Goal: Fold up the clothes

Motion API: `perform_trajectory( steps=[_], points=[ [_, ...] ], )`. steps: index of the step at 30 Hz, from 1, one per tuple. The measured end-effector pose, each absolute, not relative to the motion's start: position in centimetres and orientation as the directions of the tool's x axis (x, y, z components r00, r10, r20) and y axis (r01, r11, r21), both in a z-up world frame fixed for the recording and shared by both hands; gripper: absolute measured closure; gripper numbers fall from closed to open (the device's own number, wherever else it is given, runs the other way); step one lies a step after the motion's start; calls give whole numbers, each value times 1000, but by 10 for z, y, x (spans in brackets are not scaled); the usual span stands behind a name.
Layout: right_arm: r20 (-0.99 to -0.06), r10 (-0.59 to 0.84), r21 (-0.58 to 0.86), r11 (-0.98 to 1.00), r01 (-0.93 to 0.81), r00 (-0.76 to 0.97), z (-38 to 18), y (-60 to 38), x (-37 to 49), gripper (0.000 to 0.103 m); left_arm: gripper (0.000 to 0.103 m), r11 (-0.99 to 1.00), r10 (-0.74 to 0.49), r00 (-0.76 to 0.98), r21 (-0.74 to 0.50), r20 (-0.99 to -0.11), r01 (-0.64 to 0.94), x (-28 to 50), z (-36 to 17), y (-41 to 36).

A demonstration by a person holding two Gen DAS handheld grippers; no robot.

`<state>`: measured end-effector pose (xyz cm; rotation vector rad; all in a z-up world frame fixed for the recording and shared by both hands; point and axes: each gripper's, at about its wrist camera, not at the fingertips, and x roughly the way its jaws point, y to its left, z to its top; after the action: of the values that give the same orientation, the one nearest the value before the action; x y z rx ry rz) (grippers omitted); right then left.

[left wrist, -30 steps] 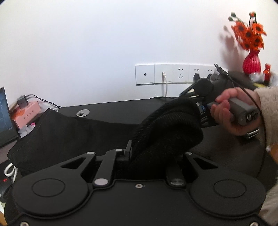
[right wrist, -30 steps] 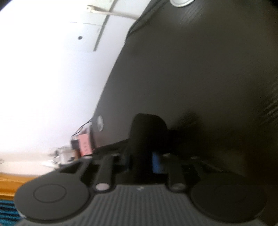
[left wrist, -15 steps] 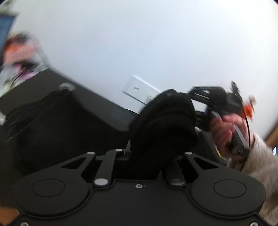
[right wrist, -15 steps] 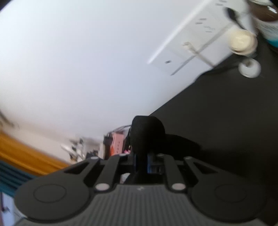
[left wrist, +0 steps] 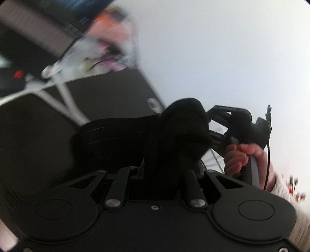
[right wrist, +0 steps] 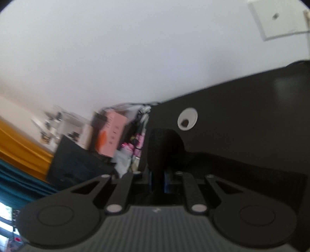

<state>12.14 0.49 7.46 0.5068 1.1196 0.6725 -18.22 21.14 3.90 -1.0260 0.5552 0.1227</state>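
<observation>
The black knitted garment (left wrist: 180, 135) is bunched into a thick fold between the jaws of the left gripper (left wrist: 164, 170), which are closed tight on it; the fingertips themselves are buried in the cloth. From that grip the fabric runs away to the left, its ribbed edge lying low over the black tabletop (left wrist: 108, 93), and to the right toward the right gripper (left wrist: 215, 133), so its long axis runs roughly side to side between the 2 tools. In the right wrist view the right gripper (right wrist: 164, 174) is also nearly closed, pinching a rounded black fold (right wrist: 164, 149) that stands upright from between its blue-padded jaws, with the rest of the cloth spreading flat to the right over the table.

A hand (left wrist: 240, 157) with a fluffy cream sleeve (left wrist: 284, 186) grips the right tool's handle. Beyond it stands a plain white wall (left wrist: 213, 48). On the table sit a round white cable grommet (right wrist: 187, 118), and past the table edge a pink power strip (right wrist: 110, 133), blurred cables and clutter. A white wall socket plate (right wrist: 275, 17) shows at upper right.
</observation>
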Motion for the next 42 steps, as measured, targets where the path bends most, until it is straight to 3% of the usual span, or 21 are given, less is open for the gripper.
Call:
perform_trajectory(
  steps=[3, 4, 5, 7, 8, 9, 10, 11, 13, 17, 20, 22, 24, 31, 36, 37, 40, 42],
  points=[
    [-670, 684, 631, 730, -264, 288, 56, 34, 122, 89, 85, 383, -184, 836, -821, -516, -423, -173, -2, 247],
    [-679, 674, 615, 739, -274, 292, 50, 44, 122, 84, 85, 326, -212, 843, -849, -494, -416, -173, -13, 255],
    [-687, 664, 600, 748, -284, 296, 44, 53, 122, 76, 84, 286, -237, 849, -869, -473, -404, -172, -18, 263],
    [-703, 643, 567, 765, -306, 304, 33, 72, 122, 44, 81, 287, -261, 838, -867, -480, -407, -169, -14, 273],
    [-706, 634, 540, 771, -338, 316, 39, 74, 123, 34, 73, 301, -265, 828, -858, -495, -416, -167, -8, 278],
    [-695, 641, 536, 763, -361, 325, 49, 73, 124, 32, 68, 316, -262, 822, -850, -505, -421, -167, -1, 282],
    [-683, 650, 530, 755, -386, 332, 58, 71, 124, 32, 52, 332, -239, 825, -841, -512, -426, -168, 7, 287],
    [-666, 669, 524, 734, -432, 330, 69, 66, 124, 30, 28, 358, -173, 834, -822, -525, -443, -175, 19, 291],
    [-632, 706, 503, 688, -522, 321, 89, 57, 123, 25, 20, 404, -33, 853, -787, -522, -466, -190, 41, 301],
    [-646, 707, 273, 566, -777, 288, 110, 32, 83, 19, 22, 397, 35, 867, -789, -497, -469, -208, 64, 314],
    [-690, 669, -38, 349, -936, 277, 105, 9, 21, 18, 20, 443, 41, 851, -754, -524, -485, -212, 72, 296],
    [-704, 658, -236, 139, -962, 268, 89, -8, -27, 17, 20, 439, 18, 838, -749, -545, -497, -217, 69, 275],
    [-714, 659, -328, -19, -945, 235, 72, -30, -67, 17, 20, 408, -5, 828, -757, -560, -510, -224, 60, 254],
    [-776, 613, -378, -264, -888, 148, 29, -74, -132, 18, 19, 197, -59, 773, -766, -632, -611, -276, 17, 194],
    [-853, 514, 82, -39, -996, -90, 51, -95, -81, 17, 16, 134, 80, 657, -645, -750, -753, -344, 10, 183],
    [-844, 530, 91, -16, -996, -85, 53, -98, -74, 17, 17, 123, 91, 645, -634, -759, -763, -349, 8, 182],
    [-820, 568, -115, -51, -992, 66, 45, -95, -85, 18, 17, 190, 114, 675, -651, -729, -735, -335, 17, 176],
    [-810, 584, -119, -84, -989, 48, 38, -86, -93, 18, 17, 275, 121, 707, -661, -697, -699, -309, 25, 173]
  ],
)
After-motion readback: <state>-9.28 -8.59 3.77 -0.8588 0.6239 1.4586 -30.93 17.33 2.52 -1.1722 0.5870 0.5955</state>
